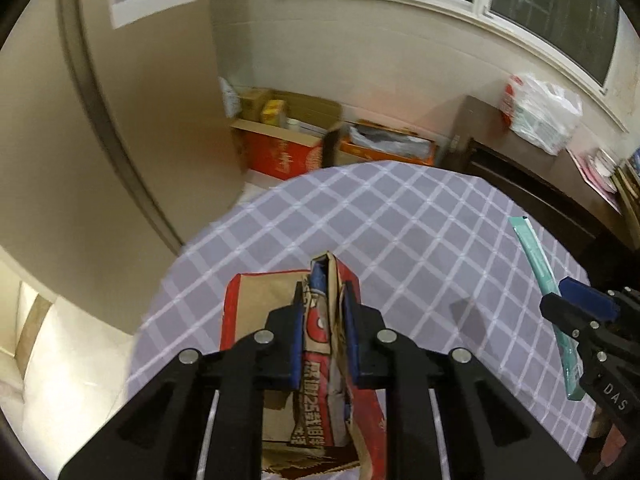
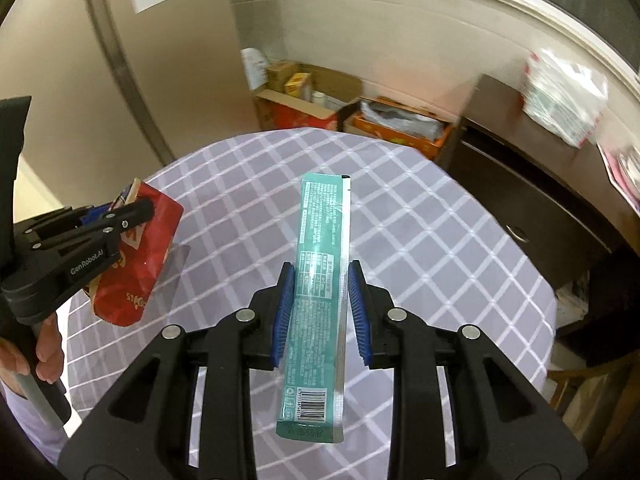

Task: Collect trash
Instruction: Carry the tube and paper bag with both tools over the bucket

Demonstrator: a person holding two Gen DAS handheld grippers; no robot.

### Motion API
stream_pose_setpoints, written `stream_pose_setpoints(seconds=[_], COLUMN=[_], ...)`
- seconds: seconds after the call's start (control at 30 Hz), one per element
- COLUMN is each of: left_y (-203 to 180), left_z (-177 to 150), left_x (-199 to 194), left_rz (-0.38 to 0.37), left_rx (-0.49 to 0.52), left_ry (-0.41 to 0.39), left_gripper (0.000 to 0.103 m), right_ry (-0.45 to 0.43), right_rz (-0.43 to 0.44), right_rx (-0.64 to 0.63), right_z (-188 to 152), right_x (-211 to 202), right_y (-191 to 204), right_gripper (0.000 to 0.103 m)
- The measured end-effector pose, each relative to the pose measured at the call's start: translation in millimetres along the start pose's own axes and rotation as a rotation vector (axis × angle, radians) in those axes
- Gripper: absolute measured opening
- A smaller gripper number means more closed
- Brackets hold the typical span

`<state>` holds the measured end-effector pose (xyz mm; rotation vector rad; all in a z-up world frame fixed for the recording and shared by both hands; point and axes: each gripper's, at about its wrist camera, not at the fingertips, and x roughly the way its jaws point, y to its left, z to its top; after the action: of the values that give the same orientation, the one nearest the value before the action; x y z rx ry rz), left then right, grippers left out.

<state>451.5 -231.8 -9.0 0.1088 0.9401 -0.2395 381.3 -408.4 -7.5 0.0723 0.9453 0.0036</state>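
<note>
Two claws above a round desk (image 2: 420, 220) draped in a grey-lilac cloth with a white grid.

Left claw (image 1: 324, 300) clamped on a crumpled red-and-brown paper bag (image 1: 320, 344) — blue pads (image 1: 297, 340) pressing the folded upper edge from both sides, bag hanging below and clear of the cloth, its shadow lying on the grid beside it. Same bag (image 2: 140, 256) seen from the right wrist view at the left edge, tilted, pinched near its top by the left claw (image 2: 132, 208), with a hand (image 2: 44, 344) wrapped round the handle below.

Right claw (image 2: 320, 276) closed on a long teal wrapper (image 2: 320, 276) — flat, printed with small text and a barcode near the close end, running lengthwise between the blue pads (image 2: 282, 320) and jutting out well past the fingertips over the desk. Left pad against the wrapper's edge; right pad just beside the clear seam, contact there hard to judge. From the left wrist view, same teal wrapper (image 1: 540, 272) held up at the right, slanting, gripped by the right claw (image 1: 576, 312).

Beyond the desk: open cardboard boxes (image 2: 304, 108) on the floor against the wall, a dark cabinet (image 2: 520, 184) to the right with a plastic bag (image 2: 560, 96) on top, windows (image 1: 552, 12) above.
</note>
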Motion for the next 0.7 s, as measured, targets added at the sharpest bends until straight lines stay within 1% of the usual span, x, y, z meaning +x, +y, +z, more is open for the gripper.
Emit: stream_pose_setpoints(seconds=[0.1,0.17,0.33,0.57,0.7], left_y=[29,46,98,162,196], left_z=[-11,-18,-39,-75,-99], left_x=[-14,-23,-53,-91,-108], left_rz=[0.036,0.045,0.101,0.179,0.228], left_rx=[-0.029,-0.039,-0.105,-0.189,-0.223], left_ry=[0.001,-0.009,-0.041,-0.069,-0.06], left_gripper=[0.017,0.017,0.017,0.017,0.017], right_ry=[-0.004,-0.006,-0.01,-0.011,-0.013], right_rz=[0.027,0.044,0.083,0.152,0.197], right_rx=[-0.042,-0.066,-0.143,-0.254,-0.317], right_z=[-1,-2,-7,-19,-28], right_x=[-2,-3,-4,-7,-11], right_y=[33,52,112,195,242], right_gripper=[0.027,0.027,0.027,0.027,0.027])
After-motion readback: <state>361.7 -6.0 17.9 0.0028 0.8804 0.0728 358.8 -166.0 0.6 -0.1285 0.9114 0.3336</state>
